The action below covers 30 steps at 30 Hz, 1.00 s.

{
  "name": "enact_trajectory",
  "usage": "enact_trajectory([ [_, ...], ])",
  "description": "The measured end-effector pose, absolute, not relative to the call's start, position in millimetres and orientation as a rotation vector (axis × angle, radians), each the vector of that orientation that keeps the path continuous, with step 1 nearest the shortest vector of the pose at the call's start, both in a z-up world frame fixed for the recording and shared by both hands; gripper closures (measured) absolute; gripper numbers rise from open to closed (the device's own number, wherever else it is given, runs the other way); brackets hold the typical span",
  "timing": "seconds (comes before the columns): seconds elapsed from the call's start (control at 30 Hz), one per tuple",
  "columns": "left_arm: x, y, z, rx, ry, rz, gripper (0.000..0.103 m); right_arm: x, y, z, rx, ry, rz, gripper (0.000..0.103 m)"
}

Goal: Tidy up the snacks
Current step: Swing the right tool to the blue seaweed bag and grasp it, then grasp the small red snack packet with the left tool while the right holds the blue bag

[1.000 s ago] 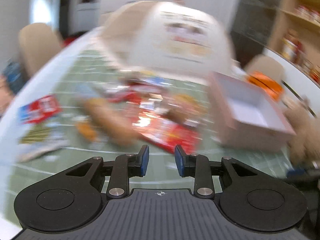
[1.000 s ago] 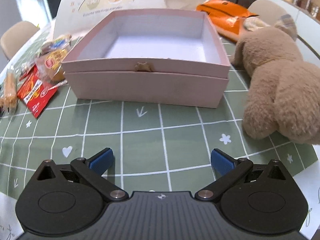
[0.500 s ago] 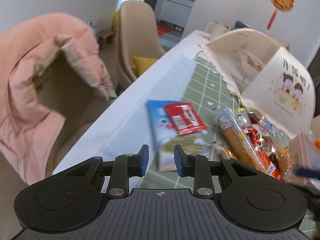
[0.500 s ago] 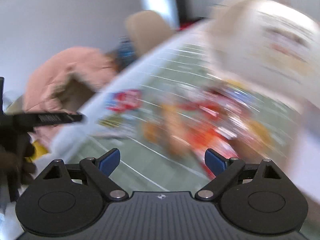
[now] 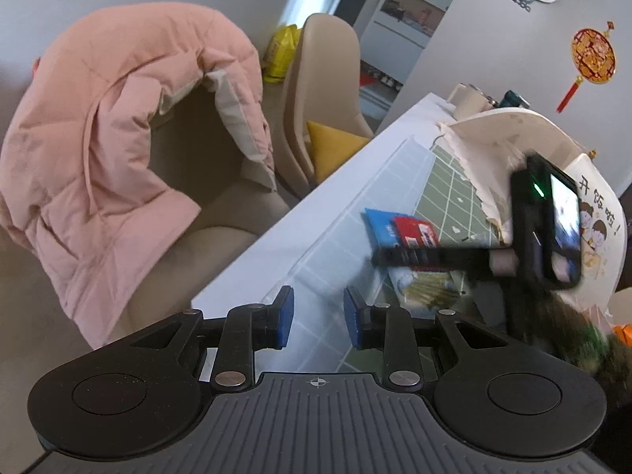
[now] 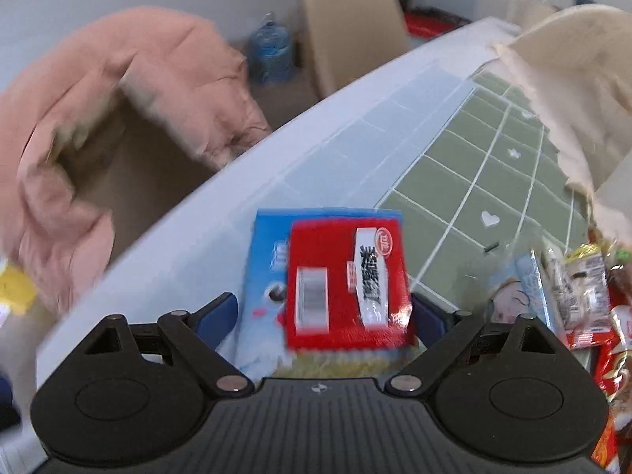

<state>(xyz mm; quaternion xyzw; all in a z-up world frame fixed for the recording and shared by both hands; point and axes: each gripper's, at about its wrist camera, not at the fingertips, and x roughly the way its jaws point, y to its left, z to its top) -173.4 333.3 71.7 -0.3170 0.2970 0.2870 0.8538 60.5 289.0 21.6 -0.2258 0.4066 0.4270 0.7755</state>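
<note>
A red snack packet (image 6: 347,280) lies on a blue snack packet (image 6: 268,268) near the table's left edge. My right gripper (image 6: 322,316) is open, with one finger on each side of these two packets, low over them. Both packets also show in the left wrist view: red (image 5: 414,231), blue (image 5: 379,225). There the right gripper's body (image 5: 545,221) reaches over them. My left gripper (image 5: 315,318) is empty, its pads a narrow gap apart, above the table's left edge (image 5: 252,260). More snacks (image 6: 584,296) lie to the right.
A chair with a pink jacket (image 5: 106,138) stands left of the table, and a beige chair (image 5: 328,91) stands behind it. A white paper bag (image 6: 572,79) stands at the back right on the green grid cloth (image 6: 474,181).
Both grippers have swung left from the pink box and snack pile to the table's left edge. The right gripper has come down around the red and blue packets.
</note>
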Motion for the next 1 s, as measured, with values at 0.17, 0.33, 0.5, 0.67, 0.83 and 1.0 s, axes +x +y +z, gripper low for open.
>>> enact_trajectory([
  [0.17, -151, 324, 64, -0.664, 0.668, 0.534, 0.072, 19, 224, 27, -0.604, 0.814, 1.034, 0.027],
  [0.33, -114, 299, 59, -0.61, 0.716, 0.405, 0.072, 5, 131, 46, -0.491, 0.866, 1.026, 0.029],
  [0.5, -80, 265, 55, -0.561, 0.765, 0.272, 0.072, -10, 35, 62, -0.386, 0.851, 0.873, 0.029],
  [0.67, -56, 253, 63, -0.454, 0.732, 0.266, 0.072, -17, -41, 62, -0.304, 0.858, 0.69, 0.027],
  [0.83, -27, 283, 53, -0.402, 0.736, 0.438, 0.072, -16, -88, 58, -0.225, 0.859, 0.542, 0.018],
  [1.0, -3, 296, 33, -0.374, 0.809, 0.462, 0.069, -18, -105, 52, -0.187, 0.877, 0.493, 0.018],
])
